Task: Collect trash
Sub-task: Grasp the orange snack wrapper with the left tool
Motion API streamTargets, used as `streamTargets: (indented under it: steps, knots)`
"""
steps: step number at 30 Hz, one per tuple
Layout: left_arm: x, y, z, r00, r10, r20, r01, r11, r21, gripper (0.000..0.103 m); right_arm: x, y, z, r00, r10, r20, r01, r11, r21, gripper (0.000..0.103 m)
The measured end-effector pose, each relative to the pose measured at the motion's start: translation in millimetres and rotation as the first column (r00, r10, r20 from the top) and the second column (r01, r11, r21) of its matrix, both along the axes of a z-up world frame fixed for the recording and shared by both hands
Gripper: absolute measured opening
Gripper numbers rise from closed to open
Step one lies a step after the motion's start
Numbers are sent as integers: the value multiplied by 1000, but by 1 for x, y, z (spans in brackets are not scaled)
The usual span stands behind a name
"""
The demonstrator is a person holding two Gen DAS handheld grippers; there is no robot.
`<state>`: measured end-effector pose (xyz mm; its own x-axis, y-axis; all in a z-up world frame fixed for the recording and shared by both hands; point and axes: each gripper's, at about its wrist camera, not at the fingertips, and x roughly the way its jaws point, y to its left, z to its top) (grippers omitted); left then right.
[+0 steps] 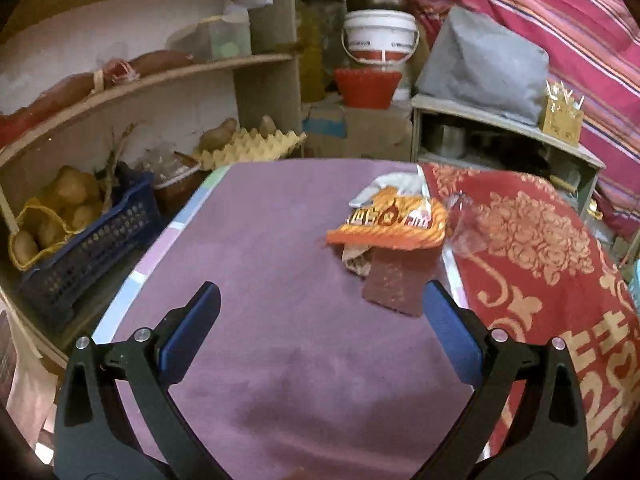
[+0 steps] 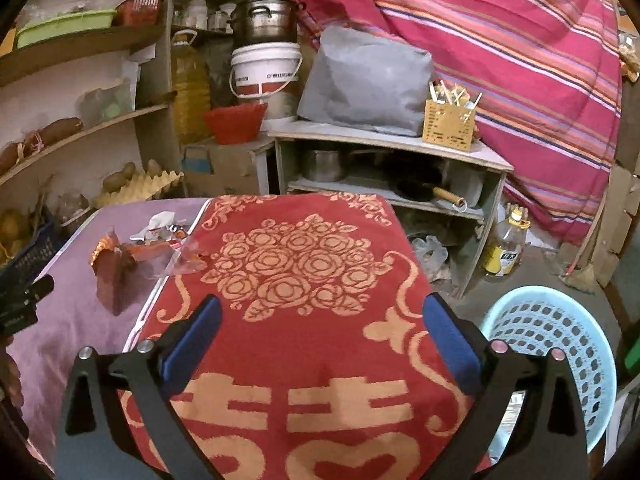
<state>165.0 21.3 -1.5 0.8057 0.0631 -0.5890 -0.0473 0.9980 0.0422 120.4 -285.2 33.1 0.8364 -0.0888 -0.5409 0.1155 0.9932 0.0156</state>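
A pile of trash lies on the purple cloth (image 1: pixel 256 264): an orange snack wrapper (image 1: pixel 390 220), a dark red wrapper (image 1: pixel 396 280), a white crumpled wrapper (image 1: pixel 384 188) and a clear plastic scrap (image 1: pixel 468 224). My left gripper (image 1: pixel 320 304) is open and empty, just short of the pile, to its left. The pile also shows in the right wrist view (image 2: pixel 136 256). My right gripper (image 2: pixel 320 312) is open and empty above the red floral cloth (image 2: pixel 296 272). A light blue perforated basket (image 2: pixel 556 344) stands on the floor at the right.
Curved shelves (image 1: pixel 132 92) at the left hold a blue crate of potatoes (image 1: pixel 80 240) and an egg tray (image 1: pixel 248 148). Behind stand a white bucket (image 2: pixel 266 72), a red basket (image 2: pixel 234 122), a low shelf unit (image 2: pixel 392 168) and an oil bottle (image 2: pixel 506 246).
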Motion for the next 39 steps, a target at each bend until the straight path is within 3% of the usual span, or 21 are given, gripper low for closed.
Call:
streamTargets:
  steps: [6, 12, 19, 25, 26, 28, 30, 32, 34, 37, 39]
  knots:
    - [15, -10, -2, 1000, -31, 0, 31, 1000, 3, 98, 15, 9, -8, 999, -2, -34, 1, 1000, -25, 98]
    - [33, -34, -5, 997, -75, 0, 75, 996, 53, 98, 26, 6, -18, 997, -9, -77, 10, 1000, 4, 98]
    - [49, -38, -22, 996, -94, -12, 94, 991, 91, 87, 32, 1, -26, 994, -11, -109, 14, 999, 30, 98]
    - [61, -27, -24, 995, -96, 17, 94, 993, 74, 76, 37, 1, -29, 992, -16, -123, 20, 999, 31, 98]
    - [63, -25, -24, 995, -98, 19, 96, 993, 65, 73, 38, 2, -29, 992, -13, -126, 17, 999, 30, 98]
    - [64, -24, -23, 991, -133, 19, 131, 990, 57, 55, 39, 5, -31, 991, -4, -132, 7, 1000, 23, 98]
    - [65, -24, -21, 988, -151, 34, 150, 988, 43, 52, 40, 8, -32, 990, 5, -140, -3, 1000, 14, 98]
    - [65, -26, -20, 984, -177, 38, 175, 984, 35, 38, 41, 10, -34, 989, 9, -145, -7, 1000, 11, 98]
    - [66, -28, -20, 980, -194, 33, 193, 981, 33, 18, 41, 12, -35, 989, 14, -149, -13, 1000, 8, 98]
    - [65, -26, -19, 978, -204, 35, 203, 979, 18, 2, 42, 17, -36, 988, 22, -152, -23, 1000, -4, 98]
    - [63, -22, -17, 978, -202, 51, 201, 979, 10, 1, 41, 23, -35, 988, 33, -150, -35, 999, -14, 98]
